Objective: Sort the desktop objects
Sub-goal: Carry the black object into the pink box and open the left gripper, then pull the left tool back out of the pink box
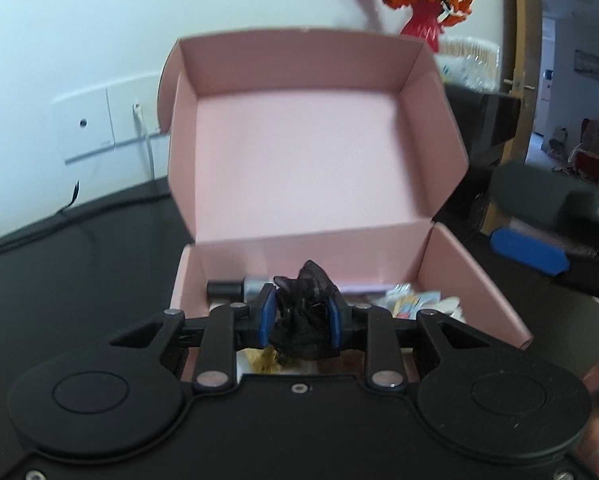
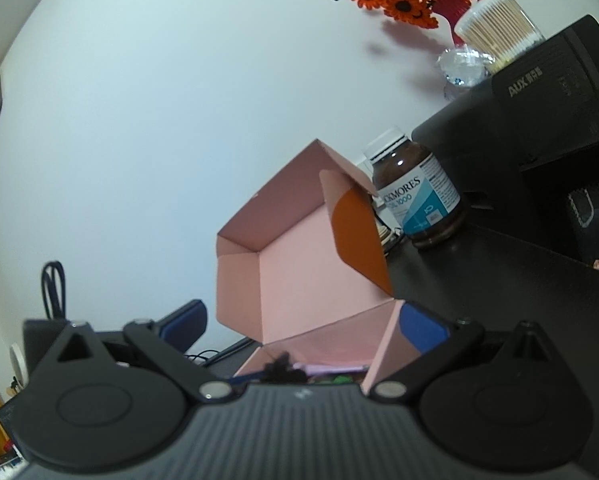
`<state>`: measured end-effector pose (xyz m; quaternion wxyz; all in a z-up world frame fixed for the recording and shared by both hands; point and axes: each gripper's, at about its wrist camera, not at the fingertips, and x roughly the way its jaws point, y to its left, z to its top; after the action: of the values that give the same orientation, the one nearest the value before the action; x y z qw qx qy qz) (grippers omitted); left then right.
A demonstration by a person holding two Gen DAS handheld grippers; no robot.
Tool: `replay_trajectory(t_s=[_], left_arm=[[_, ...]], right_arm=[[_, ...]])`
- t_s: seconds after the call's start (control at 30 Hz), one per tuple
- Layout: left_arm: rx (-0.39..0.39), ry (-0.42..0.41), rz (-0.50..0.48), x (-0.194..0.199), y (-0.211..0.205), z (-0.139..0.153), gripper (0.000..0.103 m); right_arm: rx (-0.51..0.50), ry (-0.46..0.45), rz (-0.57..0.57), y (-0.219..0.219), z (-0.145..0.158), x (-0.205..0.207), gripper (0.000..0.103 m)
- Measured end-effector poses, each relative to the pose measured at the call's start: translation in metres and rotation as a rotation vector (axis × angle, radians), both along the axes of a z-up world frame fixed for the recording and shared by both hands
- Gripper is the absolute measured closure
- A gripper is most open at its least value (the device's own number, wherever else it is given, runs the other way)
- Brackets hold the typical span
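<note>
An open pink cardboard box (image 1: 451, 264) stands on the black desk, its lid (image 1: 299, 140) upright behind it. My left gripper (image 1: 301, 318) hovers over the box's near edge, shut on a crumpled black mesh cloth (image 1: 305, 312) held between the blue pads. Inside the box lie a black and silver item (image 1: 235, 288) and some small packets (image 1: 415, 302). My right gripper (image 2: 303, 324) is open wide at the box's right side, and its right pad (image 2: 423, 328) sits just outside the side wall (image 2: 387, 344). In the left wrist view that gripper's blue pad (image 1: 531, 250) shows to the right of the box.
A brown supplement bottle (image 2: 419, 196) stands behind the box beside a black appliance (image 2: 539, 92). A red vase of orange flowers (image 2: 455, 8) and a tub of cotton swabs (image 2: 495, 28) sit farther back. A wall socket with a cable (image 1: 135, 120) is at left.
</note>
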<state>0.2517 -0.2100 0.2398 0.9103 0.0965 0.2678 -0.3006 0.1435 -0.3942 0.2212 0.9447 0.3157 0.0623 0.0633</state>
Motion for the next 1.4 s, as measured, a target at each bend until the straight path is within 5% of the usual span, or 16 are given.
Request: replay_trajectory(t_s=[0.13,0.27,0.33,0.53,0.77,1.07,1.4], left_arm=[[0.002,-0.01,0.003,-0.001,0.001,-0.001,0.073],[-0.003,-0.054,0.007,-0.006,0.002,0.005,0.022],[-0.045,-0.067,-0.013,-0.01,0.009,0.013,0.009],[-0.099,-0.127,0.068,-0.01,0.041,0.038,0.004],[-0.042,-0.085,0.203,0.01,0.059,0.021,0.009],[0.071,-0.094,0.256,0.015,0.053,0.001,0.009],[0.02,-0.056,0.261,0.011,0.07,-0.007,0.007]], right_arm=[[0.006,0.002,0.001,-0.001,0.0,0.0,0.001],[0.008,0.004,-0.001,-0.001,-0.001,0.0,0.001],[0.01,0.005,-0.001,-0.001,-0.001,-0.001,0.001],[0.012,0.03,-0.046,-0.003,-0.002,0.0,0.001],[0.062,0.133,-0.041,-0.01,-0.01,0.014,0.001],[0.023,0.163,-0.03,-0.005,-0.009,0.016,0.001],[0.009,0.229,0.056,-0.002,-0.011,0.032,0.001]])
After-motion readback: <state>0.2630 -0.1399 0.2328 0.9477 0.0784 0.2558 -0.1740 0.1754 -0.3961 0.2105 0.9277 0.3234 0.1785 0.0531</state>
